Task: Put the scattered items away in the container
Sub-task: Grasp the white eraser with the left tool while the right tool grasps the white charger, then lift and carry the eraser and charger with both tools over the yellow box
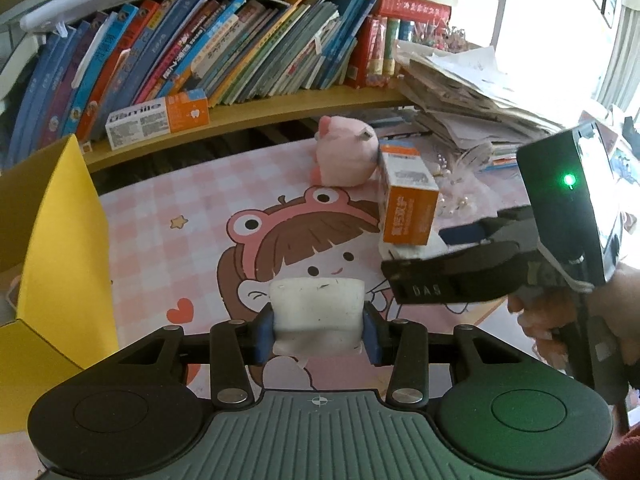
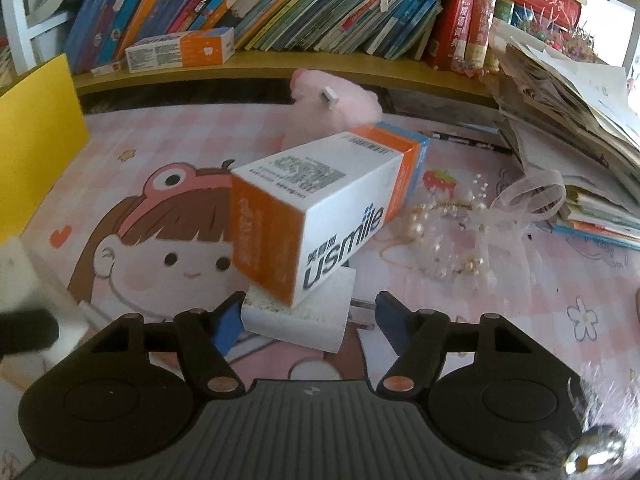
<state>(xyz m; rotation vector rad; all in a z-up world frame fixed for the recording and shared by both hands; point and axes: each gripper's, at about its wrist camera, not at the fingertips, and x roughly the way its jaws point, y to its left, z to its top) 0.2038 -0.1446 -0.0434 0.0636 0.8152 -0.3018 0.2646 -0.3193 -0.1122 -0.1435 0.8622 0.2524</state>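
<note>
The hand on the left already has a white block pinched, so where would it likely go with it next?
Probably across to the yellow cardboard box at the picture's left, then let go over it. The left gripper is clamped on the white foam block, which looks lifted off the pink cartoon mat, and that box seems to be the container for the scattered things.
</note>
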